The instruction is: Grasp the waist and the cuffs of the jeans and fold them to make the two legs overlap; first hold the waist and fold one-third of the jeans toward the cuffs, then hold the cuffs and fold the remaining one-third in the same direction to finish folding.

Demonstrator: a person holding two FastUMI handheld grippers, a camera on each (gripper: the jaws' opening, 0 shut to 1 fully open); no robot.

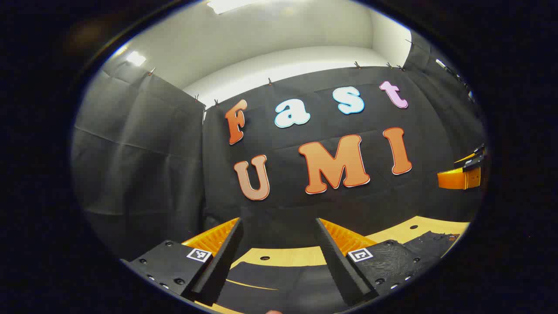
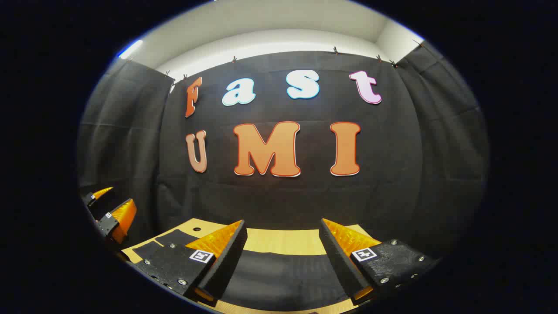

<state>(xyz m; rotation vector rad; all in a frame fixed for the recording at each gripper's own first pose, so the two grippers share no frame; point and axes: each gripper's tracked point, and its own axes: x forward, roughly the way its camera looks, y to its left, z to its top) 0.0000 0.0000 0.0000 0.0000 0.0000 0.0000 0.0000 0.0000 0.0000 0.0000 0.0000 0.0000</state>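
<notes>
Presently the dark denim jeans [image 2: 279, 274] lie flat on the pale wooden table [image 2: 283, 240]. Left gripper [image 1: 279, 257] and right gripper [image 2: 283, 257] hover above, fingers wide, empty. Judged step: initial approach; next calls for descending onto waist and cuffs.

Left gripper [image 1: 279, 244] jaws apart over dark jeans [image 1: 270, 283]; wooden table [image 1: 283, 257] beneath.

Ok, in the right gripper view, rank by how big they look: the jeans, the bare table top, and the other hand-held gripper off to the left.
1. jeans: the widest dark spread.
2. table top: a narrower wooden band, partly covered by the jeans.
3. left hand-held gripper: smallest, though it sits at the fisheye edge, so this is appearance only.
</notes>
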